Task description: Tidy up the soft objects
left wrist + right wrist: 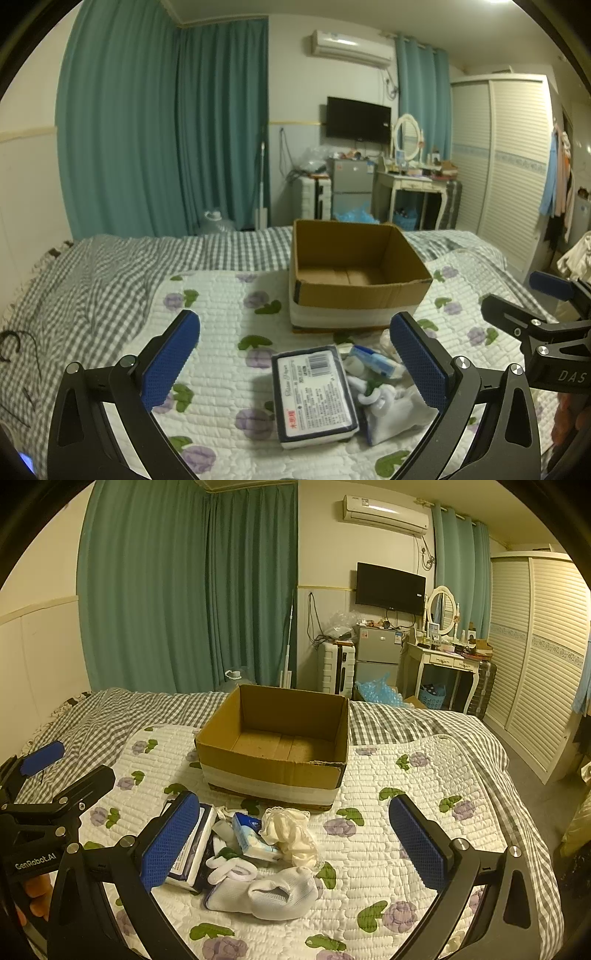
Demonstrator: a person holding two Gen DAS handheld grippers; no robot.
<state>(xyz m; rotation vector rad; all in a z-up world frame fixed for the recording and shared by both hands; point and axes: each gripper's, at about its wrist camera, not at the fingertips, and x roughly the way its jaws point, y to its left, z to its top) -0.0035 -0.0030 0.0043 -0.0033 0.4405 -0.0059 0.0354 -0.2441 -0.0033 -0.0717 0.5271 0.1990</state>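
Note:
An open cardboard box (354,295) (273,771) stands empty on the quilted bed. In front of it lies a pile of soft things: a large tissue pack (314,395) (194,845), a small blue tissue pack (375,360) (253,836), white socks (391,410) (273,893) and a cream lace cloth (291,834). My left gripper (295,365) is open and empty just above the large tissue pack. My right gripper (295,843) is open and empty above the pile. Each gripper shows at the edge of the other's view.
The floral quilt (388,849) lies over a grey checked bedsheet (92,280). Beyond the bed are teal curtains (166,129), a small fridge (376,653), a dressing table (447,664) and a louvred wardrobe (535,657). The bed's right edge (528,812) drops to the floor.

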